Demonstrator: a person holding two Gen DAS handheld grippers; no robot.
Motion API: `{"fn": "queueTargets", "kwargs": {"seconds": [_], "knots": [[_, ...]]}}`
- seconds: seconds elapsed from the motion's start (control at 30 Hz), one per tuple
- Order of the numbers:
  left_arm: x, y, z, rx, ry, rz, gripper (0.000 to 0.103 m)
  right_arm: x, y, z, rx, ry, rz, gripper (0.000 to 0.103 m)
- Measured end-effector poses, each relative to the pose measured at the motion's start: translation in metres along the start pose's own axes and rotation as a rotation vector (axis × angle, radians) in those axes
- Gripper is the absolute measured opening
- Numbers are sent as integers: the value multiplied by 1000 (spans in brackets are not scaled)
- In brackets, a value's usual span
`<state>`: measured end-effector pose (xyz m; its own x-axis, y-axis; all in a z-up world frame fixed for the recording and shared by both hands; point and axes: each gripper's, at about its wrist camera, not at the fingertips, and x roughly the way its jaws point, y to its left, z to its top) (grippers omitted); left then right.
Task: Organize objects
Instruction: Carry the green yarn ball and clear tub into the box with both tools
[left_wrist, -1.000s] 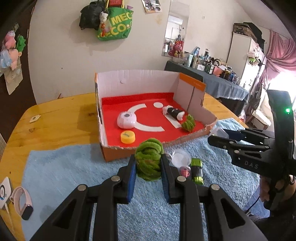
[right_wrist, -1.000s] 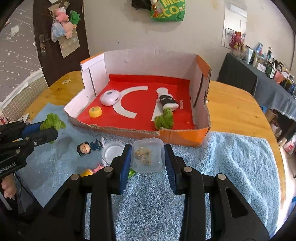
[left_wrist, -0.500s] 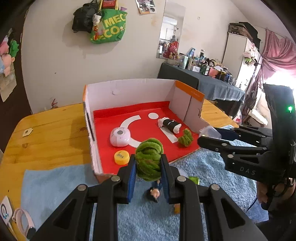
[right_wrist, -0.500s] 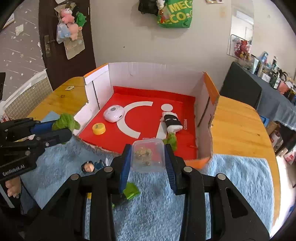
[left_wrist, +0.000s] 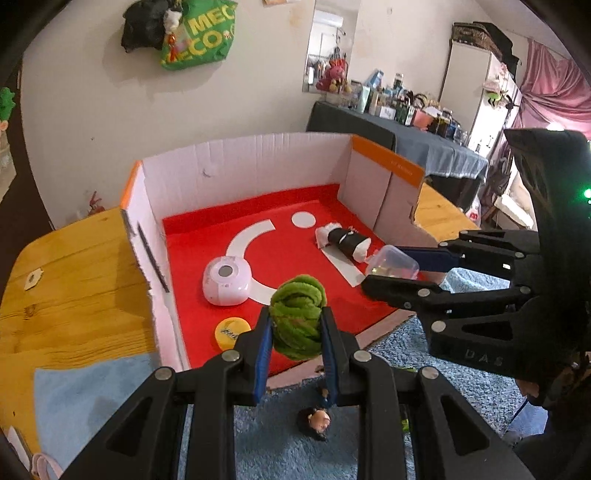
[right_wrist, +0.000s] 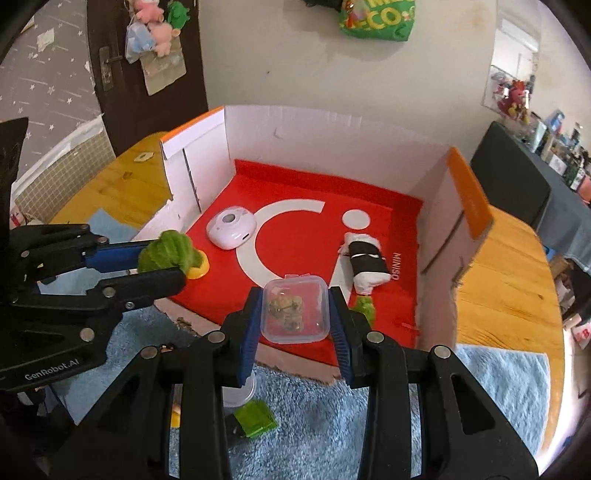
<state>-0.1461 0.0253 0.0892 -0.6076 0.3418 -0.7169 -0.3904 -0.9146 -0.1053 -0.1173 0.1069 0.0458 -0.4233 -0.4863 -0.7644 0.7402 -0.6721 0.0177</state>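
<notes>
Far left on my end is the wooden table (left_wrist: 74, 280) with a blue towel (left_wrist: 85, 398) spread over it, and the open cardboard box (left_wrist: 240, 162) with the red floor sits on the table at the towel's far edge. My left gripper (left_wrist: 295, 325) has its fingers clamped on a green fuzzy bundle (left_wrist: 298, 321), held up over the box's near edge, not touching anything below. Inside the box on the left side there's a pale pink round gadget (left_wrist: 227, 281) and, nearer to me, a yellow cap (left_wrist: 232, 332). Down on the towel just under the left gripper lies a small doll figure (left_wrist: 318, 421), head toward me.

Moving right: a black-and-white roll (right_wrist: 365, 265) lies on the box floor toward the right wall, and a second green fuzzy piece (right_wrist: 364, 308) sits just at its near end. My right gripper (right_wrist: 294, 312) has its fingers pinched tight on a small clear plastic case (right_wrist: 294, 312) with some tiny bits inside, hanging over the near part of the box, beside that roll. Below it on the towel I can make out a green square thing (right_wrist: 256, 419) and part of a white round lid (right_wrist: 240, 393), mostly hidden behind the gripper.
</notes>
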Motion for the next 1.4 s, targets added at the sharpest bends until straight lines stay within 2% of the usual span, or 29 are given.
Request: {"fn": "queueTargets", "kwargs": {"seconds": [0.53,0.83,1.1,1.4], "knots": [[42,8,19,63,175,-86,26,39,-2,10,-69,144,79,33],[65,14,24,67,274,-130,26,52,-3,11,-95,214,137,33],[75,15,23,91,316,-143,26,62,-2,7,-133,256,150,34],[81,18,24,86,331,-149,26,57,-5,3,-145,254,156,34]]}}
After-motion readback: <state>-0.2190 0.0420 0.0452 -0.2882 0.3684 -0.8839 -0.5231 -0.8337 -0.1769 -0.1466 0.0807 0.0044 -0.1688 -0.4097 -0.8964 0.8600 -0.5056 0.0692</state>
